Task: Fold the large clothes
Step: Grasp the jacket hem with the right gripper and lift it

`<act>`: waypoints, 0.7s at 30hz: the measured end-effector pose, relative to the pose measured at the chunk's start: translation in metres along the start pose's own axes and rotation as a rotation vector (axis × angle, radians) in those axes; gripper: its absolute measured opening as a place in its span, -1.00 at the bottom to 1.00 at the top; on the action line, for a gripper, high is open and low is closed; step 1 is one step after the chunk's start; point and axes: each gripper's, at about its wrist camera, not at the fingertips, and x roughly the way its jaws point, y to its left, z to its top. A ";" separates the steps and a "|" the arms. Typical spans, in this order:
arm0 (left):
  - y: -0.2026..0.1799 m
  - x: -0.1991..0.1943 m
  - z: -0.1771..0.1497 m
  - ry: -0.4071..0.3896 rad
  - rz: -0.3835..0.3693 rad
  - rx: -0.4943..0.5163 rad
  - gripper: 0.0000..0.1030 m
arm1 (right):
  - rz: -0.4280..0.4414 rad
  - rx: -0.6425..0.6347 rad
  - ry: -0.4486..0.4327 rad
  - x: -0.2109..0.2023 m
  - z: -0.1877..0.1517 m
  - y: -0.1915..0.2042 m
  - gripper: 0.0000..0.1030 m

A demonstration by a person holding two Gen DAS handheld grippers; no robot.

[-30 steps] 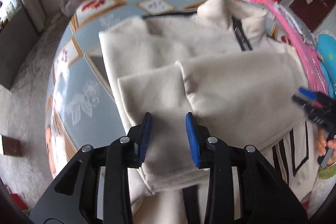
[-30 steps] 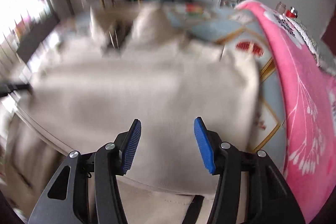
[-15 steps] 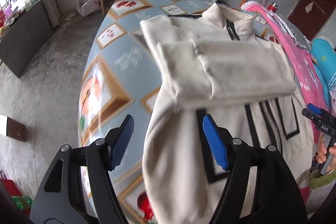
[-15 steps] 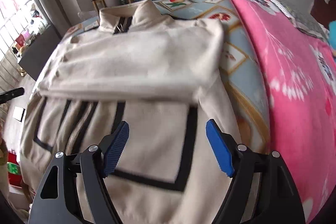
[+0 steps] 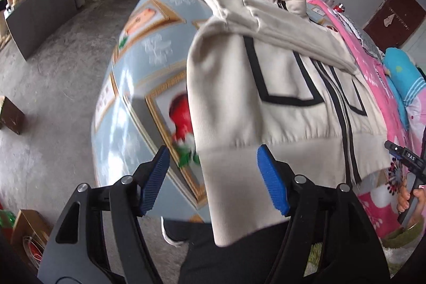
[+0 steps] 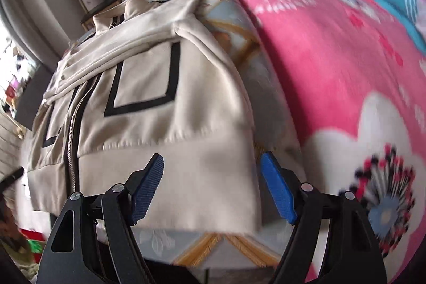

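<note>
You stand at the near edge of the table (image 5: pixel 149 87), where the cream jacket (image 5: pixel 293 87) lies flat, sleeves folded across its chest. Your left gripper (image 5: pixel 213 177) and right gripper (image 6: pixel 213 185) tilt down over the hem's two near corners, fingers spread, holding nothing. Next move, likely: pinch both corners and fold the hem toward the far collar.

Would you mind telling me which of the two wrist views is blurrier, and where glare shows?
Right wrist view: blurrier, the pink blanket smeared while the cream jacket stays fairly crisp. Left wrist view: mostly sharp, with pale glare on the glossy tablecloth; both show strong fisheye bending.
</note>
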 end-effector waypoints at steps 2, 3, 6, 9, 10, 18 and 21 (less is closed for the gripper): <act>0.002 0.002 -0.012 -0.005 -0.019 -0.019 0.20 | 0.046 0.032 -0.005 0.000 -0.009 -0.008 0.44; 0.003 0.000 -0.016 -0.020 -0.029 -0.019 0.17 | 0.060 0.040 -0.013 0.000 -0.009 -0.011 0.44; 0.006 -0.003 -0.020 -0.037 -0.059 -0.038 0.04 | 0.118 0.079 -0.021 0.002 -0.007 -0.018 0.41; 0.005 -0.003 -0.024 -0.034 -0.078 -0.051 -0.26 | 0.144 0.101 0.000 0.005 -0.007 -0.021 -0.02; 0.004 -0.002 -0.026 -0.027 -0.086 -0.055 -0.40 | 0.147 0.100 0.001 0.005 -0.008 -0.019 -0.16; -0.011 -0.032 -0.020 -0.105 -0.062 -0.009 -0.93 | 0.146 0.096 -0.078 -0.024 -0.012 -0.009 -0.83; -0.020 -0.073 -0.010 -0.159 -0.100 0.028 -0.93 | 0.181 0.073 -0.133 -0.057 -0.009 0.001 -0.84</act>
